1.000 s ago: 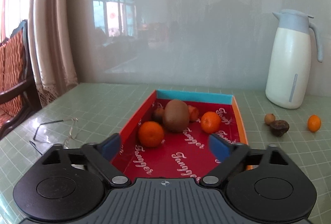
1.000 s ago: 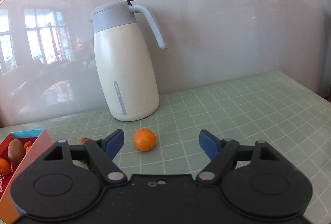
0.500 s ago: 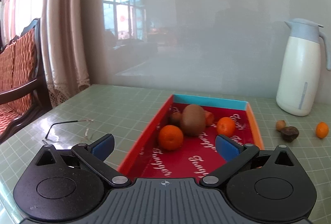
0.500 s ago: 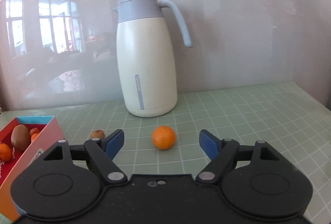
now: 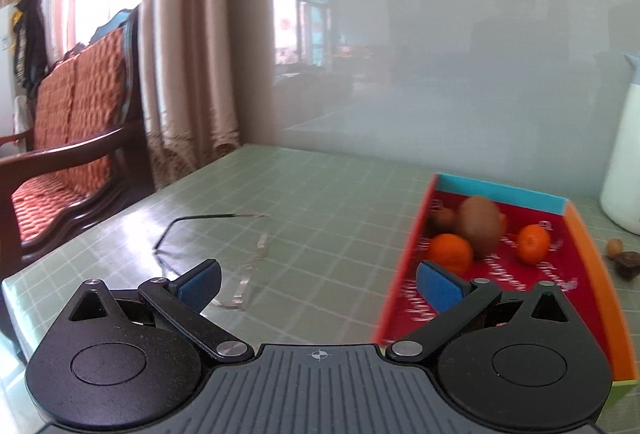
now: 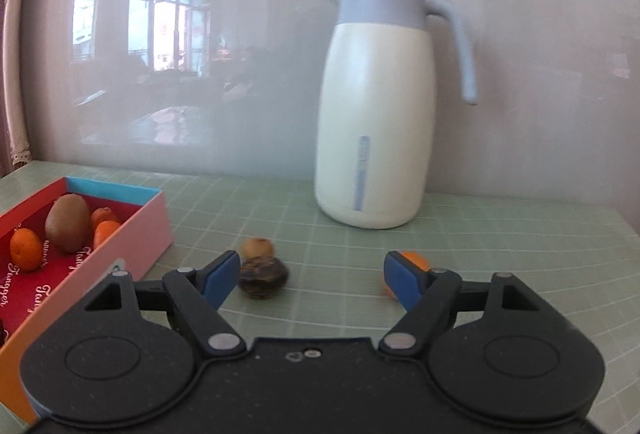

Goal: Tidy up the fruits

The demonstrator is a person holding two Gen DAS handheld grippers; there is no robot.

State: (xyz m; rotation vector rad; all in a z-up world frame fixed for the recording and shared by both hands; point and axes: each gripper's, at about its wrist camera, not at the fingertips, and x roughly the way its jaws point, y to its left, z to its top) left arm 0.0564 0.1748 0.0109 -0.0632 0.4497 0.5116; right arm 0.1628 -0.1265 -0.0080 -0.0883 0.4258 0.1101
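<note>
While 1 kiwi [image 6: 67, 222] and several oranges [image 6: 25, 249] are already being held in the red box [image 5: 588, 254], the job is judged roughly half done: 3 pieces are still lying on the table [image 6: 500, 234] between box and white jug [image 6: 376, 121] — a small brown fruit [image 6: 258, 246], a dark wrinkled fruit [image 6: 264, 277] and a loose orange [image 6: 416, 261], partly hidden behind 1 pad. Right gripper [image 6: 310, 280] fingers are being kept spread wide, nothing grasped, nearest the dark fruit. Left gripper [image 5: 318, 284] fingers are likewise spread, nothing being touched, glasses [image 5: 240, 266] beyond.
</note>
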